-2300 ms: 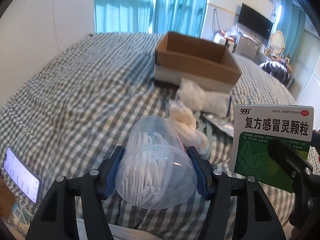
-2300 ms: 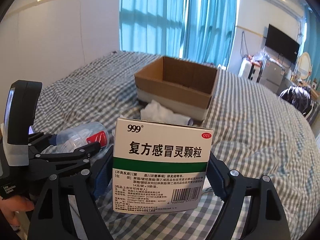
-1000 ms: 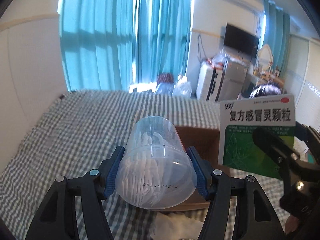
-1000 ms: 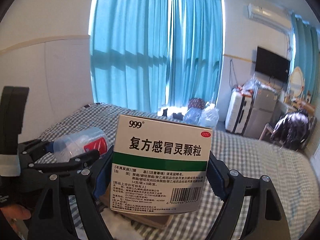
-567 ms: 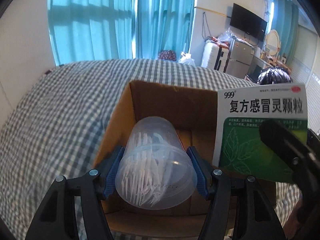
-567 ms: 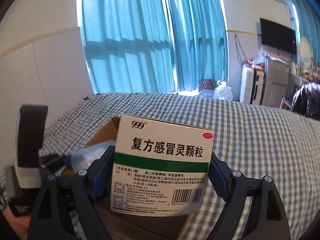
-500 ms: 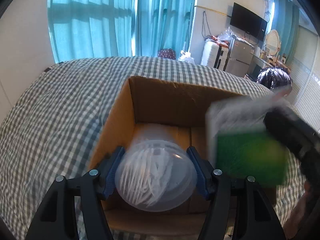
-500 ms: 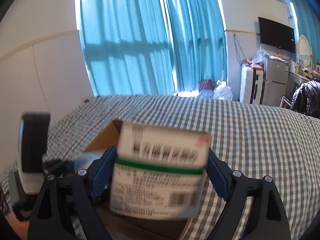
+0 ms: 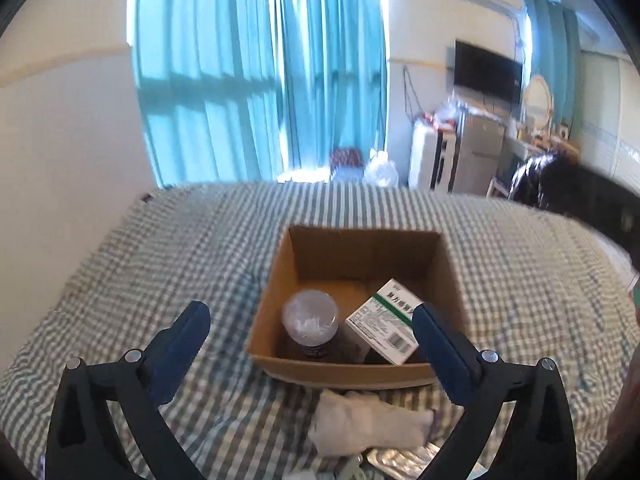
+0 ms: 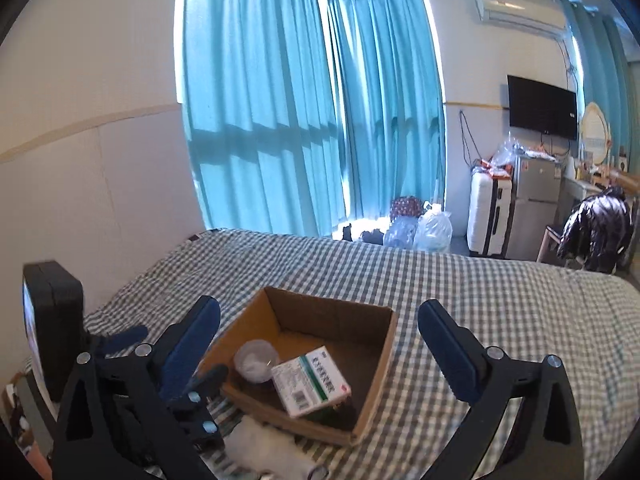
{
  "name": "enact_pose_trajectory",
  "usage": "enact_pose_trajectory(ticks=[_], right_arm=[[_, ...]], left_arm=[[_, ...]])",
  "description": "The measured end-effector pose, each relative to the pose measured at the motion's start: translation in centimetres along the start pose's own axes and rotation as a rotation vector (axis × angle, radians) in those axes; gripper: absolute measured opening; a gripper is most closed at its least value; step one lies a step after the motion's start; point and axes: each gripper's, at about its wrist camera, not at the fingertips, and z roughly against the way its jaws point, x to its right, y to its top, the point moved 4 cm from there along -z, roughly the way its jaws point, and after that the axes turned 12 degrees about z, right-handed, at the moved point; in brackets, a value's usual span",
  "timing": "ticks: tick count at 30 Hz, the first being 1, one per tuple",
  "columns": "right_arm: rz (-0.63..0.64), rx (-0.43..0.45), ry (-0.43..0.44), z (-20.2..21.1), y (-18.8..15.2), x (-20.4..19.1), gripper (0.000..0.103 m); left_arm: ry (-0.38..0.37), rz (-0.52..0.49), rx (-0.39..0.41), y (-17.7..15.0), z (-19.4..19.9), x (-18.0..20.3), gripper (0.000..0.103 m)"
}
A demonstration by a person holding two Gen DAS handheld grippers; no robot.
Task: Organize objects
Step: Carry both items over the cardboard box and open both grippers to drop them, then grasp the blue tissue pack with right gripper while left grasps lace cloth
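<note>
An open cardboard box [image 9: 450, 280] sits on the checked bed [image 9: 160, 264]. Inside it a clear plastic jar of white picks [image 9: 310, 318] stands at the left and a green-and-white medicine box [image 9: 384, 326] lies tilted at the right. Both show in the right wrist view too: the jar [image 10: 256, 360], the medicine box [image 10: 310, 380], the cardboard box [image 10: 380, 360]. My left gripper [image 9: 310, 334] is open and empty, above and in front of the cardboard box. My right gripper [image 10: 318, 332] is open and empty above the box. The left gripper's body [image 10: 132, 360] shows at the right wrist view's left.
A white wad of gauze or cotton [image 9: 368, 422] and a foil packet [image 9: 404, 458] lie on the bed just in front of the box. A wall and blue curtains [image 9: 260, 72] stand beyond the bed. Suitcase, fridge and a chair with a black jacket [image 10: 596, 224] stand at the far right.
Both grippers carried their loads over the cardboard box, opened and let them drop in. The jar and the medicine box now rest inside, and both grippers have pulled back up.
</note>
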Motion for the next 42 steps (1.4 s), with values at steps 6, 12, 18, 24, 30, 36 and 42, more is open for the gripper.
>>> enact_pose_trajectory(ticks=[6,12,18,24,30,36,42], right_arm=[[0.042,0.001,-0.01,7.6,-0.2,-1.4,0.1],[0.062,0.0,-0.009,13.5,-1.2,-2.1,0.1],[0.11,-0.022,-0.009,16.7,-4.1,-2.5,0.1],[0.107,-0.05,0.044,16.2,-8.4,-1.8,0.1],[0.034,-0.195,0.049,11.3,-14.2,0.0,0.1],[-0.071,-0.35,0.091,6.3,-18.9,0.4,0.1],[-0.018,-0.561,0.058,1.4,-23.8,-1.1,0.1]], left_arm=[[0.006,0.015,0.058,-0.5,6.8,-0.4,0.103],[0.003,0.021,0.083,-2.1,11.5,-0.6,0.103],[0.015,0.043,0.088,-4.4,13.4,-1.1,0.103],[0.062,0.11,0.053,-8.1,12.9,-1.9,0.103],[0.101,0.133,-0.018,-12.8,10.0,-2.2,0.103],[0.134,0.139,-0.094,-16.0,6.4,-3.2,0.103],[0.135,0.153,-0.142,-17.8,2.9,-4.3,0.103]])
